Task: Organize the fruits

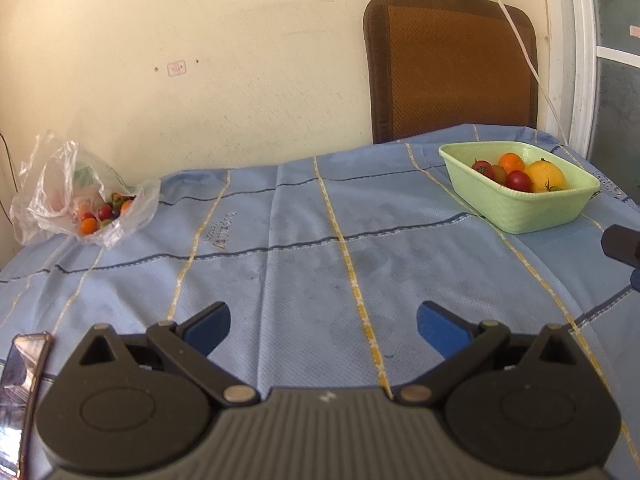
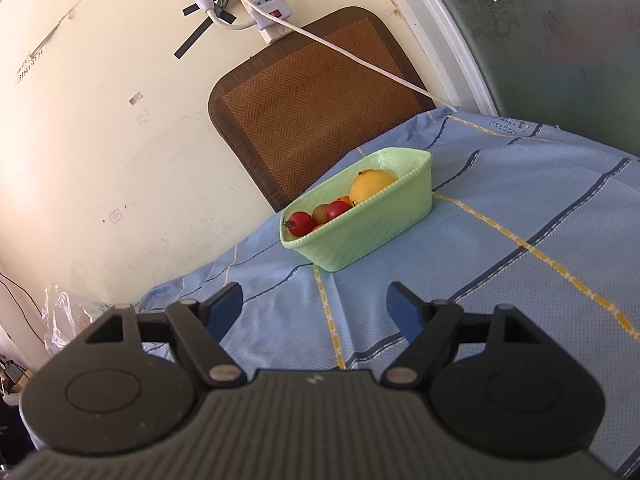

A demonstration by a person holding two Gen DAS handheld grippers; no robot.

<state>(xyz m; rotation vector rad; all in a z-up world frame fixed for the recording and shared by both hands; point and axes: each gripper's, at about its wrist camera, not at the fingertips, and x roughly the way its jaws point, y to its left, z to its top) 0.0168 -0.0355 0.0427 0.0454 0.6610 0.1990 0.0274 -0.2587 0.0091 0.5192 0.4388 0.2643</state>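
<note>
Both tools hang spread and empty over the blue-clothed desk (image 1: 304, 264). The left tool (image 1: 323, 326) sees the plastic bag (image 1: 80, 188) of small fruits far left; the right tool (image 2: 316, 312) faces only the green basket (image 2: 372, 232), holding tomatoes and a yellow fruit (image 2: 372, 186).

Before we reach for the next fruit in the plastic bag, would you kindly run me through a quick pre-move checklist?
1. Left tongs open and holding nothing: ok.
2. Right tongs open and holding nothing: ok.
3. Plastic bag mouth open, small fruits exposed: ok.
4. Cloth between left tongs and bag free of obstacles: ok.
5. Green basket upright, with room beside the large yellow fruit: ok.
6. Bag will stay put when a fruit is pulled: cannot tell.
</note>
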